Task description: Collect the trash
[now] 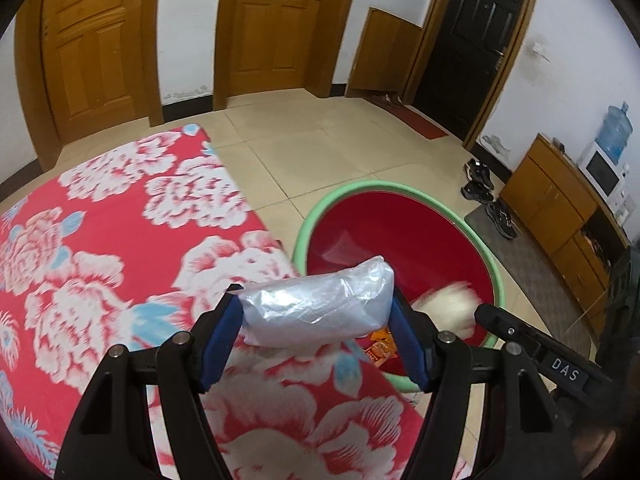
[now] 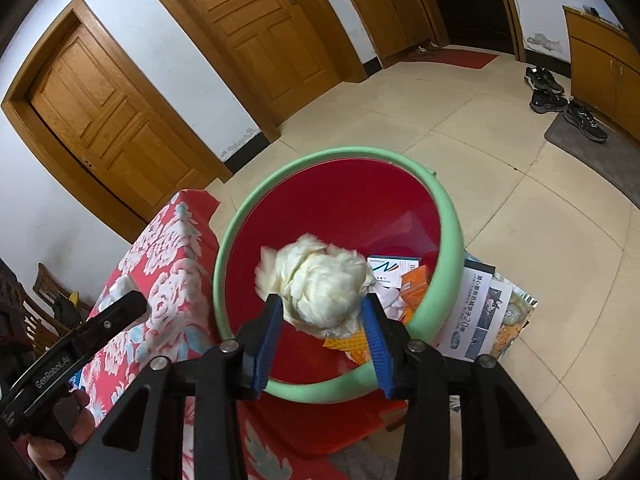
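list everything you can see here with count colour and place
bin: 1, red inside with green rim, on floor beside the table
floral cloth: 1, red with white flowers, covering the table
plastic bag: 1, clear whitish, between the left gripper's pads
paper wad: 1, cream, between the right gripper's pads, over the bin
wrappers: several, orange and white, inside the bin
leaflets: a few, printed, on floor beside the bin
shoes: 3 seen, black, by the cabinet
wooden doors: 2, brown, far wall
water bottle: 1, blue, on cabinet
left gripper: black, blue pads
right gripper: black, blue pads
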Demonstrator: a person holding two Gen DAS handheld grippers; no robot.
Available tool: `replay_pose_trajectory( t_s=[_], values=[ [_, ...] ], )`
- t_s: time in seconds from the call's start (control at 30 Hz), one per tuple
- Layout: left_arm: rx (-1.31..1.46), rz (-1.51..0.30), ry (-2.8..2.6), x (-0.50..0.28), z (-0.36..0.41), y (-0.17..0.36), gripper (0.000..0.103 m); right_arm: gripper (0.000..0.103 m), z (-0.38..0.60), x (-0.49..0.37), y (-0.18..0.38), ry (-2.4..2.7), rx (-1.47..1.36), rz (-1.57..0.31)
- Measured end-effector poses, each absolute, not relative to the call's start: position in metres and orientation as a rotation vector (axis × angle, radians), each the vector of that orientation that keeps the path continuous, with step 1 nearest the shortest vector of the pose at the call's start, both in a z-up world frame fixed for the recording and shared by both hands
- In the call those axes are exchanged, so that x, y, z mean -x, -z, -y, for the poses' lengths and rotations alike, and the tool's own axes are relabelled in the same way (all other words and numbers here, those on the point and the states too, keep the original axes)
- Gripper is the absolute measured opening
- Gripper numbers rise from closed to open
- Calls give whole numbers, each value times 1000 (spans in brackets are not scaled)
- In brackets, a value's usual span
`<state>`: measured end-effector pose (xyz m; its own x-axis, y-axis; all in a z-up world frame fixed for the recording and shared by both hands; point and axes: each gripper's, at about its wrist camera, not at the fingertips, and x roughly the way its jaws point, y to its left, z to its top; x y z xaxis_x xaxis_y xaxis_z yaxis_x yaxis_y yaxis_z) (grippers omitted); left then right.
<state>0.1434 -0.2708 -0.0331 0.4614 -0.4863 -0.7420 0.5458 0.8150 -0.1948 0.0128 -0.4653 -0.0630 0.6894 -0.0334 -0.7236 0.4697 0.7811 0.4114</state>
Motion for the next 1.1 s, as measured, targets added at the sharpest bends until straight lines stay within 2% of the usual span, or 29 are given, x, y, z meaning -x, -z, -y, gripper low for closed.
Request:
replay_pose_trajectory(
  t_s=[0.37,0.53,0.6,0.67,1.1],
  values=[
    [-110,-895,706,-142,301,42,71,66,476,-1,60,340,-613,-735],
    [-123,-880,711,-136,305,42,74,70,480,1,60,356,-620,-734],
    [-126,-865,707,-135,305,40,82,72,480,2,60,356,-621,-732],
    [-121,-853,705,-134,304,39,85,73,479,3,59,354,-621,-732],
    [-53,-858,658,-131,275,26,85,82,462,4,47,345,-585,-722]
  ],
)
